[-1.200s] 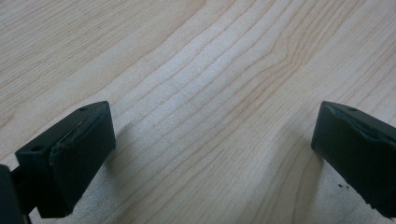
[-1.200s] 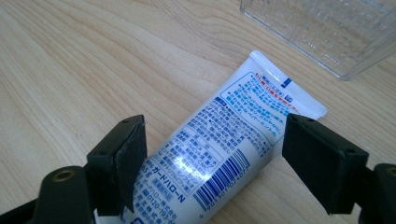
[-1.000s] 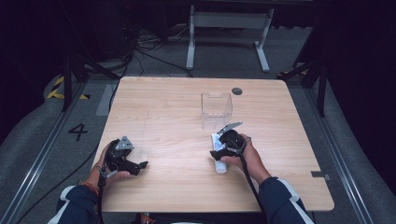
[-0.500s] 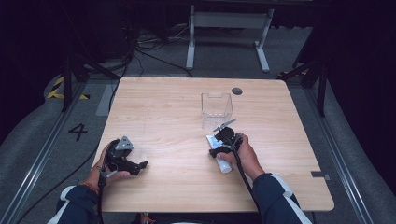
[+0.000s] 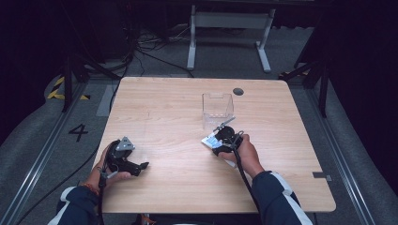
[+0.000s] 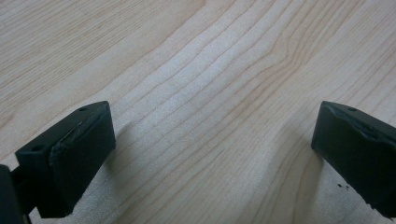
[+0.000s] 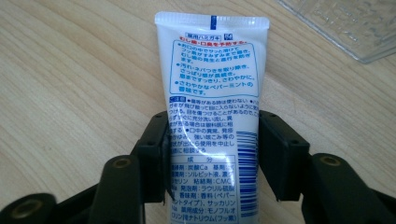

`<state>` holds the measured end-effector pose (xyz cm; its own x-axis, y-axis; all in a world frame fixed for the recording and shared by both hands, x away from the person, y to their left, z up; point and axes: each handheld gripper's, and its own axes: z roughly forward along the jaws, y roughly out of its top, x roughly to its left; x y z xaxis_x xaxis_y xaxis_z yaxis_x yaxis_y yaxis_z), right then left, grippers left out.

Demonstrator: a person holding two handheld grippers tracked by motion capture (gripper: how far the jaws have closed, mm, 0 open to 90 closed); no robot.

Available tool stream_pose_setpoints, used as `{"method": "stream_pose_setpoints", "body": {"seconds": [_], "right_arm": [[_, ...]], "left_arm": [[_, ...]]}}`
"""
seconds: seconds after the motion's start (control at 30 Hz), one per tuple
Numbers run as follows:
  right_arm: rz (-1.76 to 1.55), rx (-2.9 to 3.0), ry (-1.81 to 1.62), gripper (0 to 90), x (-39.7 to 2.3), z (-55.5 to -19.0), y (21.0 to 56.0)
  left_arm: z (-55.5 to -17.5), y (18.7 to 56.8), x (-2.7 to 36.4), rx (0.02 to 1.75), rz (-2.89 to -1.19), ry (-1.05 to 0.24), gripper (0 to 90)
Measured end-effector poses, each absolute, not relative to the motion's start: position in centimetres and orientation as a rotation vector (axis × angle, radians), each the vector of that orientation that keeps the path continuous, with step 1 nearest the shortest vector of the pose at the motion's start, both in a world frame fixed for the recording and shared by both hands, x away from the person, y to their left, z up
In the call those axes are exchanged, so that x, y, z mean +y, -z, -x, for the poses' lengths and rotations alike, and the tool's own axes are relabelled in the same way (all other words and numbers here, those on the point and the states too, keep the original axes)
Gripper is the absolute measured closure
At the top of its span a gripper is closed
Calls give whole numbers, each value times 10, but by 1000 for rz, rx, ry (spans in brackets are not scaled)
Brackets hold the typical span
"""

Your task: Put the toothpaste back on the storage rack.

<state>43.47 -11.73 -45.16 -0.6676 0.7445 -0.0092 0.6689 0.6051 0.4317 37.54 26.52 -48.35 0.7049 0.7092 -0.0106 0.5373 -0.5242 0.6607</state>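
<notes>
Over the tube (image 7: 212, 116), right hand-held gripper (image 7: 212, 154)

Brightly and evenly lit on the desk (image 5: 178, 117) from above; dark, nearly black beyond the far edge and at both sides. Soft, short shadows beside the left tongs (image 6: 212, 154). Sharp print on the tube (image 7: 212, 116), mild glare at its crimped end. Slight softness throughout the high view.
</notes>
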Motion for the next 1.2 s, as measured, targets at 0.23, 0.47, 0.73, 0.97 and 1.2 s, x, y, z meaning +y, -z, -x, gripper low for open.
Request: {"method": "stream_pose_setpoints", "body": {"seconds": [0.23,0.47,0.73,0.97,1.2], "right_arm": [[-1121,2672,-599,625,-121,-435,447],[-1090,2677,-641,666,-127,-432,445],[-1069,2663,-712,683,-140,-425,443],[-1075,2625,-824,689,-157,-418,433],[-1032,2581,-911,689,-169,-410,419]], "left_arm": [[-375,483,265,945,-2261,-344,1],[-375,483,265,945,-2261,-343,1],[-375,483,265,945,-2261,-344,1],[-375,484,265,944,-2260,-343,1],[-376,484,265,944,-2260,-344,1]]}}
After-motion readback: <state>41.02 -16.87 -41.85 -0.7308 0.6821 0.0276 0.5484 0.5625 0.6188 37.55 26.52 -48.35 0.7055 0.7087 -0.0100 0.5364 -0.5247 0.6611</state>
